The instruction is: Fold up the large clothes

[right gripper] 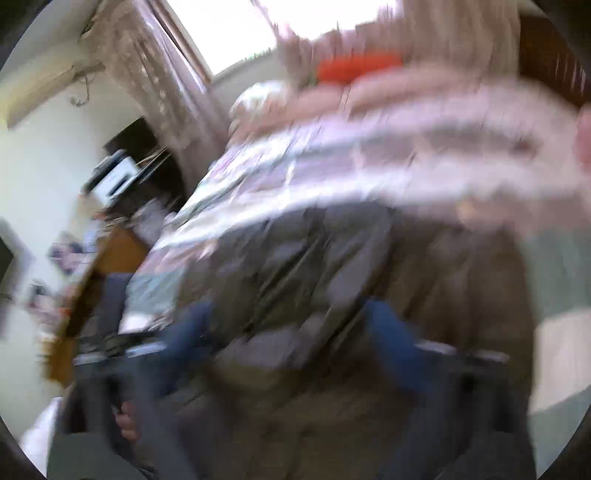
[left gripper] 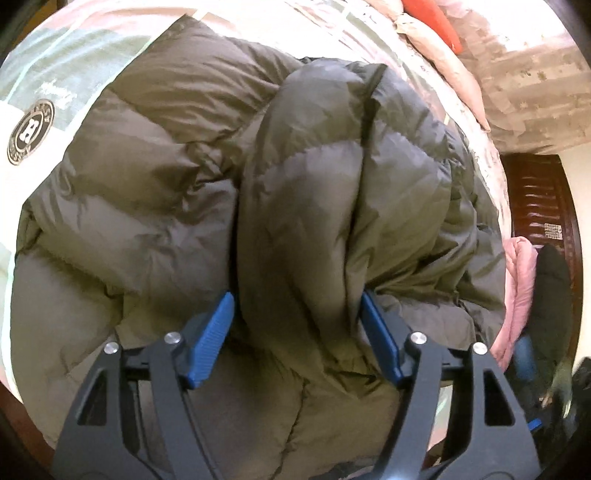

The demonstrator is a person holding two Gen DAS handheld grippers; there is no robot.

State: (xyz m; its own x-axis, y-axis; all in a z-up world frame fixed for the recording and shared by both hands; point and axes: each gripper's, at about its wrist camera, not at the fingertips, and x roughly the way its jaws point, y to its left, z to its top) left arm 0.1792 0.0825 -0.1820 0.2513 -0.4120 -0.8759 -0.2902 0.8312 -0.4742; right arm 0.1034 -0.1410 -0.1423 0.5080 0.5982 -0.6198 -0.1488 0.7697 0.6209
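Note:
A large olive-brown puffer jacket (left gripper: 147,192) lies spread on a bed. In the left wrist view my left gripper (left gripper: 297,317) has its blue pads (left gripper: 210,343) on either side of a thick bunched fold of the jacket (left gripper: 314,206), which fills the gap and stands up in front of the camera. The right wrist view is heavily blurred by motion. There the jacket (right gripper: 332,258) lies ahead, and my right gripper (right gripper: 291,332) shows two blue fingers (right gripper: 391,343) wide apart with jacket fabric between them; I cannot tell whether they clamp it.
The bed has a pale patterned cover (left gripper: 44,110) with a round logo. Pink bedding and a red pillow (left gripper: 432,22) lie at the far end. A dark wooden headboard (left gripper: 535,206) stands at the right. A cluttered desk (right gripper: 110,236), curtain and window lie beyond the bed.

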